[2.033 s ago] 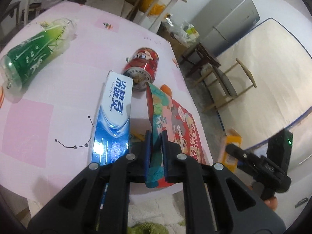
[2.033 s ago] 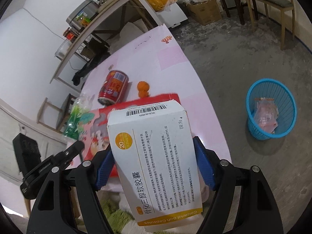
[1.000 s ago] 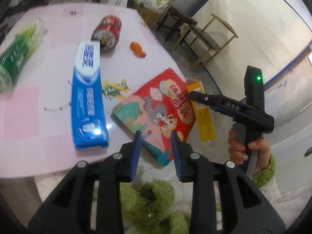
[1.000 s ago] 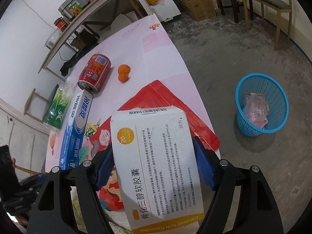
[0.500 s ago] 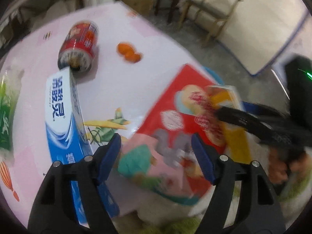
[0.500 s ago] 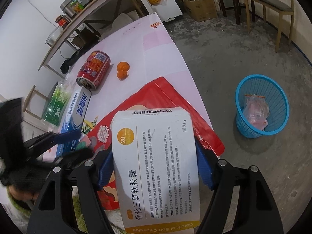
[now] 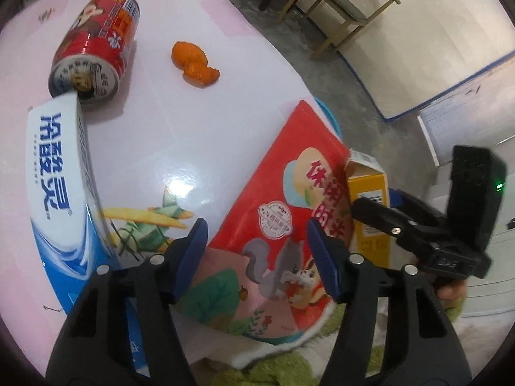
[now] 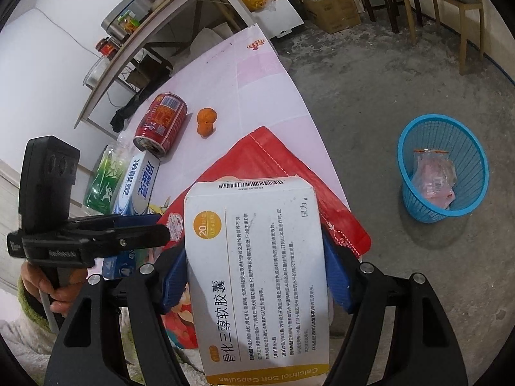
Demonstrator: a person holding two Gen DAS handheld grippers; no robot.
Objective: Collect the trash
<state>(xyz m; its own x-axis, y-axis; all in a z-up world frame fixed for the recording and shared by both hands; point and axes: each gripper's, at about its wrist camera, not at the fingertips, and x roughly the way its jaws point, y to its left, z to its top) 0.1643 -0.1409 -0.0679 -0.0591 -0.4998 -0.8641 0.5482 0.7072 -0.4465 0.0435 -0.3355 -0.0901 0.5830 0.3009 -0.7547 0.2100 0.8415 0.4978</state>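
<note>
On the far left of the pink desk (image 8: pixel 257 64), as my right wrist camera shows it, I note a green plastic bottle (image 8: pixel 104 173) lying flat, with a blue-and-white toothpaste box (image 7: pixel 61 173) just beside it. Next to the right, a red drink can (image 7: pixel 96 45) rests on its side, its base touching the far end of the toothpaste box, and orange peel pieces (image 7: pixel 194 64) lie near the can, apart from it. My left claw (image 7: pixel 256 247) stands wide open with nothing between its blue pads, hovering over the near end of a red snack bag (image 7: pixel 283 212); the bag lies flat at the desk's near right edge, with one corner overhanging it. I cannot tell whether the pads touch the bag. Further right, my right claw (image 8: pixel 254 276) is closed on a white medicine box (image 8: pixel 257 257), its blue pads pressed against the two long sides; the box is held above the snack bag, barcode end pointing away from me. In the left wrist view the same box shows its yellow side (image 7: pixel 370 199) just beside the bag's right edge. At the far right, on the concrete floor and well apart from the desk, a blue waste basket (image 8: pixel 473 199) stands upright, holding a crumpled clear plastic wrapper (image 8: pixel 433 177).
</note>
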